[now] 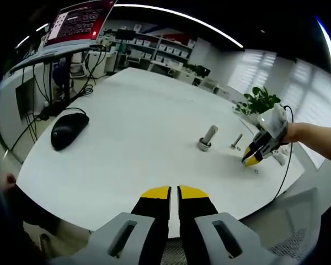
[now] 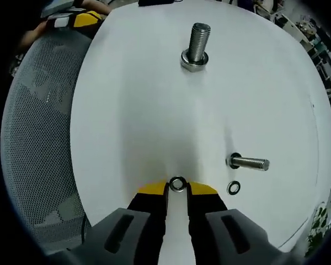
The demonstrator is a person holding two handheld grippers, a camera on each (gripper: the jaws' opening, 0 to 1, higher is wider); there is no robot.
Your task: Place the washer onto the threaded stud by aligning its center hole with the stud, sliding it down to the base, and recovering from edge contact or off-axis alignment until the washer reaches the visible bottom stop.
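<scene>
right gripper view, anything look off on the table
Nothing damaged or spilled. A second washer lies loose beside the small stud, while the right gripper has another washer at its jaw tips.

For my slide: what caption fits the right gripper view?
Right gripper fingers close around a washer on the white table, large threaded stud ahead.

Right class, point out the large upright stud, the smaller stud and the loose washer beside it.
Large stud (image 2: 198,40), right gripper view, threaded shaft.
Smaller stud (image 2: 252,163), right gripper view, shaft.
Loose washer (image 2: 230,188), right gripper view, ring's rim.
</scene>
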